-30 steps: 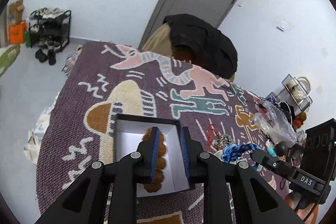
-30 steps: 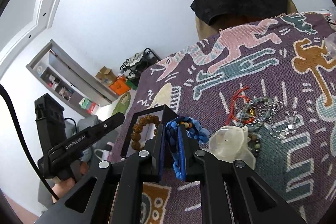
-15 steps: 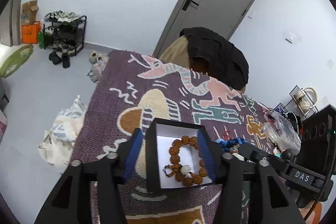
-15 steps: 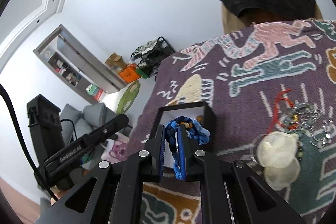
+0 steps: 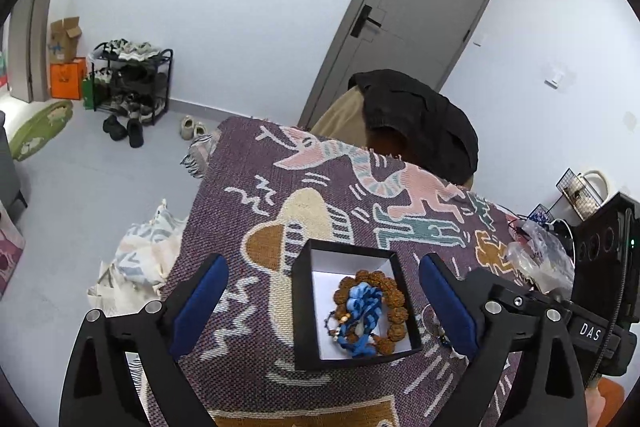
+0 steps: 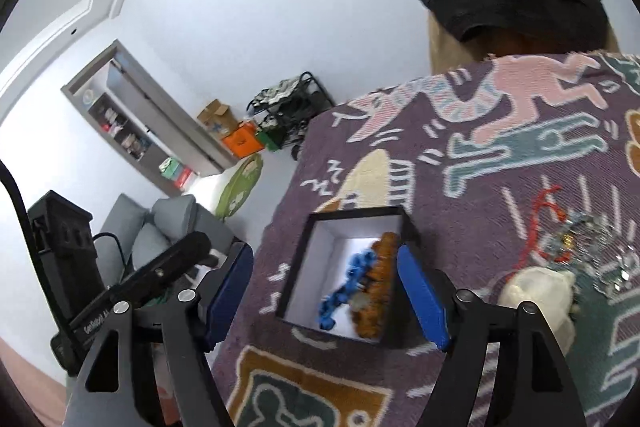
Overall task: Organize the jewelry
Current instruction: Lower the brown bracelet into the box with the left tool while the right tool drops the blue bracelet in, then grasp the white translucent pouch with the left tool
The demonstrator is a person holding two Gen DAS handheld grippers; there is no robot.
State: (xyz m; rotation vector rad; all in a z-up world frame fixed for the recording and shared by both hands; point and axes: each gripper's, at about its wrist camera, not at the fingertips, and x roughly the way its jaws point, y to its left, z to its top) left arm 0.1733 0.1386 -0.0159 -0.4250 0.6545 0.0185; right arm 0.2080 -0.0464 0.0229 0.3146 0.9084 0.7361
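A: Where's the jewelry sitting?
B: Blue braided bracelet point(image 5: 362, 311) and brown bead bracelet point(image 5: 394, 301) are lying inside the black box point(image 5: 306, 307); blurring in the right view.
A: Fingers?
B: Left gripper point(image 5: 322, 301) and right gripper point(image 6: 326, 297) are both opening, straddling the box, gripping nothing. Pile point(image 6: 580, 247) beside the box is hard to make out.

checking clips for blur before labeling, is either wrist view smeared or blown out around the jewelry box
Left wrist view: sharp; black box, brown bead bracelet and blue braided cord read clearly, only fisheye bending at the edges. Right wrist view: the cord and beads are motion-smeared, and the white box floor glares at its far end.
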